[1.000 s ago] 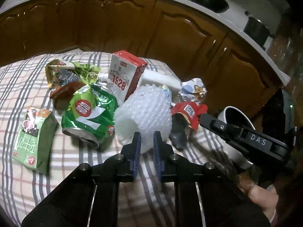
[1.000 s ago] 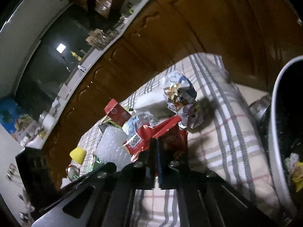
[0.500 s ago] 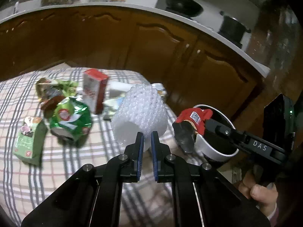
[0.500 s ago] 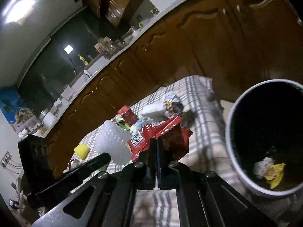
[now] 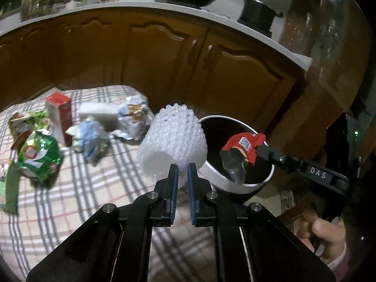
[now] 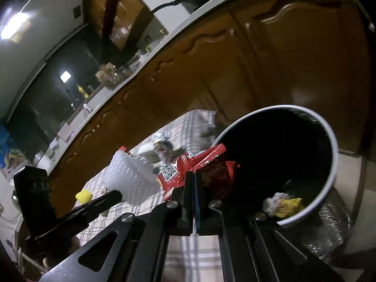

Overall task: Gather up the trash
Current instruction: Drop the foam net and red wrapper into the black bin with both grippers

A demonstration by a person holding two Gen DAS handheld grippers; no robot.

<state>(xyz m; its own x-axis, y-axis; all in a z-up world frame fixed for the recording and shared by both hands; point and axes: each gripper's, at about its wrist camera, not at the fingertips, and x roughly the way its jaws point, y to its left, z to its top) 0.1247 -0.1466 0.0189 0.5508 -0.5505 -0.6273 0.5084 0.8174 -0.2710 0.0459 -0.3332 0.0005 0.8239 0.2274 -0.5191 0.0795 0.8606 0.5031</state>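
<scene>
We have both pairs of tongs loaded and are in the carry-to-bin step of collecting the trash. Nearest us in the left wrist view, the left gripper [image 5: 182, 172] has its blue pads nipped almost together on the lower edge of the white knobbly foam mesh sleeve [image 5: 172, 141], which hangs just at the 9 o'clock side of the bin. At 3 o'clock the right gripper [image 5: 257, 149] comes in, marked "DAS" on its black finger, fully closed on the crumpled red foil snack wrapper [image 5: 242, 144], which carries a white QR-code label and hangs over the open mouth of the round white-rimmed waste bin [image 5: 237, 186]. From the right wrist view, that bin [image 6: 332, 145] already holds a few crumpled scraps at its bottom. We judge the next move calls for opening the right jaws over the bin, then bringing the sleeve over the rim and letting go. Further off, at 9 to 10 o'clock on the checked cloth, lie a crushed green drink can [image 5: 38, 157] and a red-and-white carton [image 5: 58, 117]; their print is too blurred to read.
</scene>
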